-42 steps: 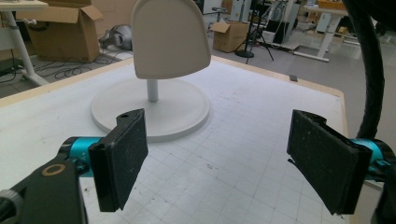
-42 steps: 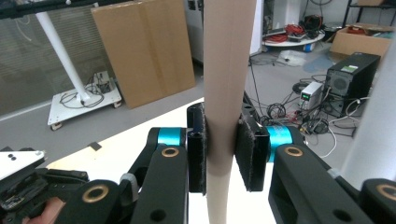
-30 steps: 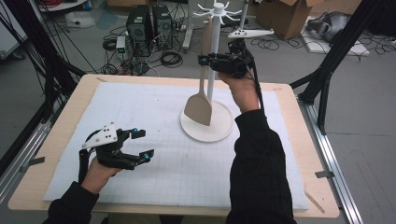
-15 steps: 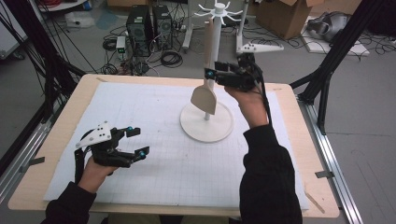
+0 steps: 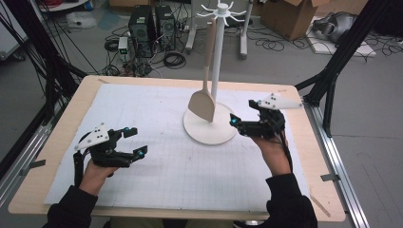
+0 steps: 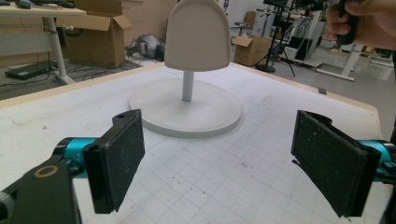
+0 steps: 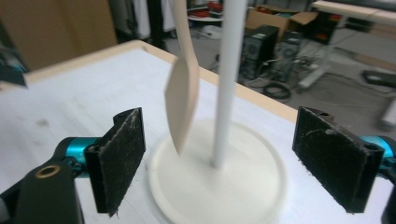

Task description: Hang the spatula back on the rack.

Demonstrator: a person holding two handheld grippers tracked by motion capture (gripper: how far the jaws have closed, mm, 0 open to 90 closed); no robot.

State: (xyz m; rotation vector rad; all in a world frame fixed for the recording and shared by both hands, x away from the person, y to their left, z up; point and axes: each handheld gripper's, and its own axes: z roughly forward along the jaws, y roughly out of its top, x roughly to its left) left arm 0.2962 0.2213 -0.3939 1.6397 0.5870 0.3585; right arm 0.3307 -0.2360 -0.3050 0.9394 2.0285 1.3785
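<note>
A beige wooden spatula [image 5: 202, 104] hangs blade down from a hook at the top of the white rack stand [image 5: 216, 61], whose round base [image 5: 214, 135] sits on the mat. My right gripper [image 5: 241, 114] hovers low just to the right of the base and points at it. Its jaws have just been opening and stand open, with nothing between the pads. In the right gripper view the spatula [image 7: 183, 98] and the pole [image 7: 229, 84] lie ahead of the right gripper [image 7: 217, 163]. My left gripper [image 5: 136, 141] rests open at the mat's left, facing the spatula blade [image 6: 198, 35] and the base [image 6: 187, 109].
A white gridded mat [image 5: 157, 171] covers the wooden table [image 5: 57, 142]. Beyond the far edge, computer towers [image 5: 152, 23], cables and cardboard boxes [image 5: 290, 14] lie on the floor. Black frame struts [image 5: 332, 71] stand at the right and left edges.
The right gripper let go of the spatula, which now hangs from the rack, and came down to the right of the base. The left gripper stayed put.
</note>
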